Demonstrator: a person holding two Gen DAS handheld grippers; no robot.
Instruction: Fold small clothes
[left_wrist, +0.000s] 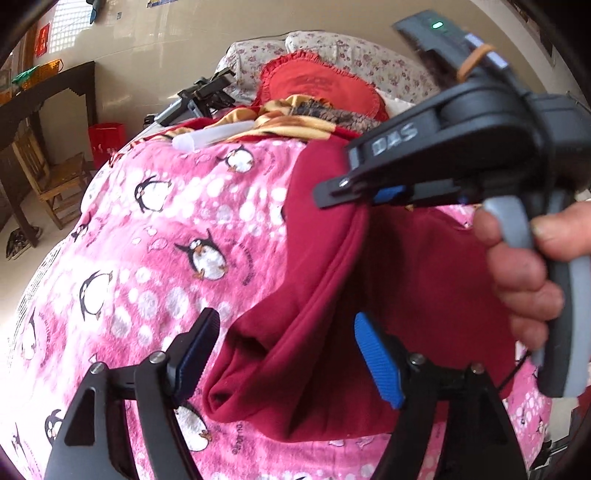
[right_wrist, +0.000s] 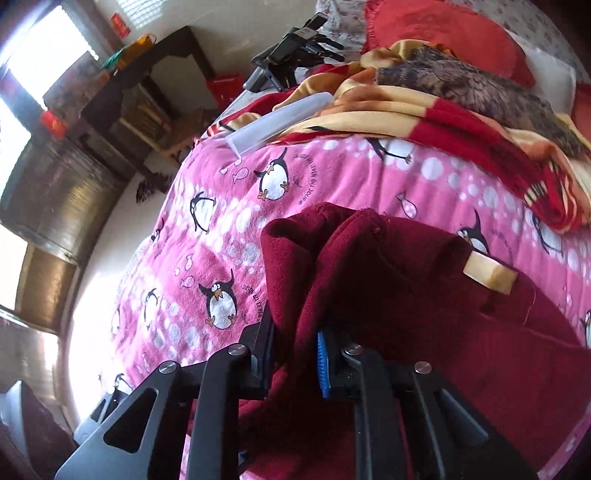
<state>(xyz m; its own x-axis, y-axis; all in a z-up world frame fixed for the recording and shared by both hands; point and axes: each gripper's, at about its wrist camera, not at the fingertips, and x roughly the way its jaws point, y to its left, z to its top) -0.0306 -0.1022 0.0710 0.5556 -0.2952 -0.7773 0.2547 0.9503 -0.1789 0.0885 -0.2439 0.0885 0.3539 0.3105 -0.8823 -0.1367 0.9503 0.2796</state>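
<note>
A dark red small garment (left_wrist: 314, 332) lies partly lifted on a pink penguin blanket (left_wrist: 155, 236). My left gripper (left_wrist: 288, 358) is open, its blue-padded fingers on either side of a hanging fold of the garment. My right gripper (left_wrist: 354, 195) shows in the left wrist view, shut on the garment's upper edge and holding it up. In the right wrist view the right gripper (right_wrist: 295, 350) is shut on the dark red garment (right_wrist: 406, 295), which drapes over the fingers. A cream label (right_wrist: 489, 275) shows on the garment.
The pink blanket (right_wrist: 332, 173) covers a bed. A clear plastic piece (right_wrist: 280, 122) lies at its far edge beside a red and yellow blanket (right_wrist: 461, 122). A red cushion (left_wrist: 317, 85) and black tripod (left_wrist: 199, 96) are behind. A wooden chair (left_wrist: 51, 184) stands at left.
</note>
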